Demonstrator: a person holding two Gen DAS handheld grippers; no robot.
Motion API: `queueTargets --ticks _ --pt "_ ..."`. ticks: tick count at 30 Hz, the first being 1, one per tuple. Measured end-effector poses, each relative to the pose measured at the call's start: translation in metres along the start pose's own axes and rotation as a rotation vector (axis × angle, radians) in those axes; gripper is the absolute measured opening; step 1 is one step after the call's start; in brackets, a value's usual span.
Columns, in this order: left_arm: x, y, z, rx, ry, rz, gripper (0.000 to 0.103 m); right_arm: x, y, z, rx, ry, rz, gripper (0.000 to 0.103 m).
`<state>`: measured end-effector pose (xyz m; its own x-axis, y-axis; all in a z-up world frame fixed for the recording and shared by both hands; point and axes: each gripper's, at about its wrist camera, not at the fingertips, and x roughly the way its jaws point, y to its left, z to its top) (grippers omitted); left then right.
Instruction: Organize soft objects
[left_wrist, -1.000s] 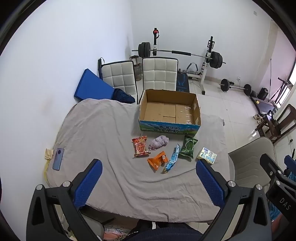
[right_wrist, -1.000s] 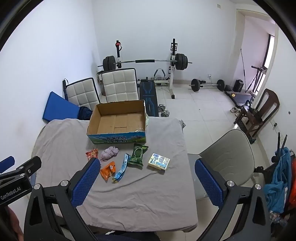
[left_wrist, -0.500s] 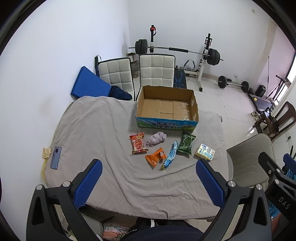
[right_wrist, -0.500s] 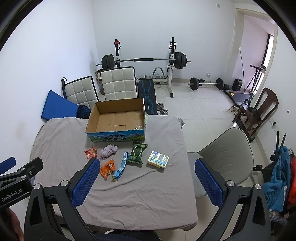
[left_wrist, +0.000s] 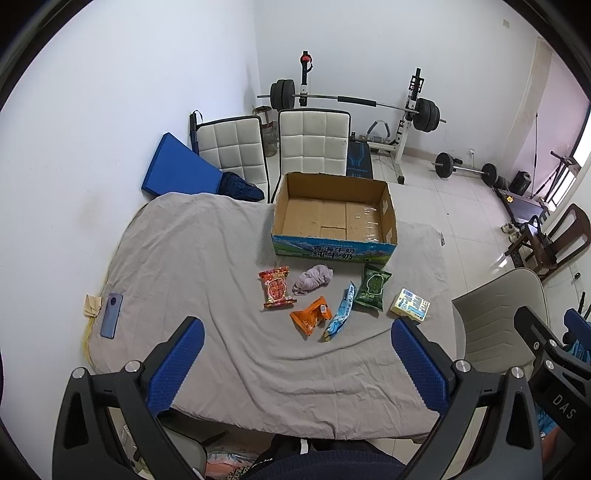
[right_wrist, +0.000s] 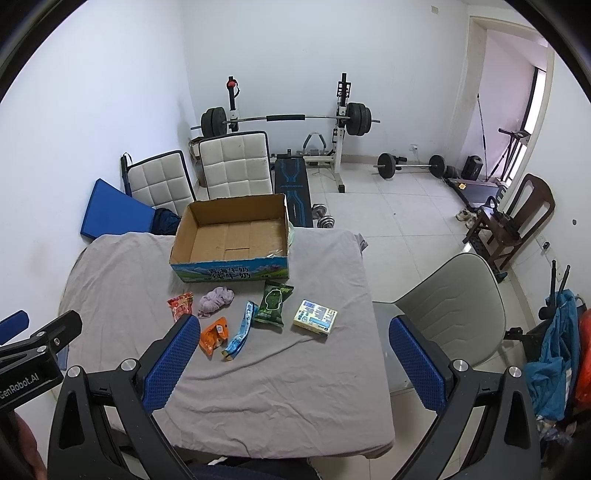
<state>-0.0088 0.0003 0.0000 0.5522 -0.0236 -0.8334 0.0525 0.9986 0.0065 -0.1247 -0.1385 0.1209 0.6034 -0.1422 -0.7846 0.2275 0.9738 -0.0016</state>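
An open, empty cardboard box (left_wrist: 334, 218) (right_wrist: 231, 236) stands at the far side of the grey-clothed table (left_wrist: 192, 258). In front of it lie a red snack bag (left_wrist: 275, 287), a crumpled lilac cloth (left_wrist: 313, 278) (right_wrist: 216, 301), an orange packet (left_wrist: 311, 319), a blue packet (left_wrist: 341, 312), a green bag (left_wrist: 373, 288) (right_wrist: 273, 303) and a yellow-white pack (left_wrist: 410, 307) (right_wrist: 315, 316). My left gripper (left_wrist: 295, 358) and right gripper (right_wrist: 291, 350) are both open and empty, held high above the table's near edge.
A phone (left_wrist: 110, 315) lies near the table's left edge. A beige chair (right_wrist: 450, 310) stands to the right. Two white chairs (left_wrist: 310, 142), a blue mat (left_wrist: 177, 170) and a barbell rack (right_wrist: 288, 122) are beyond the table.
Both grippers have drawn back and risen slightly, so the table looks a little farther away. The objects on the table have not moved. Both jaws stay open.
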Motion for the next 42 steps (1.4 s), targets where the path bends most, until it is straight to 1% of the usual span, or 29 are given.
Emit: queueTargets --ticks 10,19,42 --pt "0.000 0.002 0.001 0.000 0.002 0.000 0.103 0.002 0.005 0.001 -0.006 0.003 0.002 0.103" --pt "-0.003 0.008 -0.001 -0.009 -0.007 0.002 0.103 -0.002 0.013 0.003 -0.025 -0.026 -0.006 0.103" --pt "-0.009 0.012 0.000 -0.015 -0.009 -0.001 0.103 -0.006 0.012 0.003 -0.024 -0.041 -0.002 0.103"
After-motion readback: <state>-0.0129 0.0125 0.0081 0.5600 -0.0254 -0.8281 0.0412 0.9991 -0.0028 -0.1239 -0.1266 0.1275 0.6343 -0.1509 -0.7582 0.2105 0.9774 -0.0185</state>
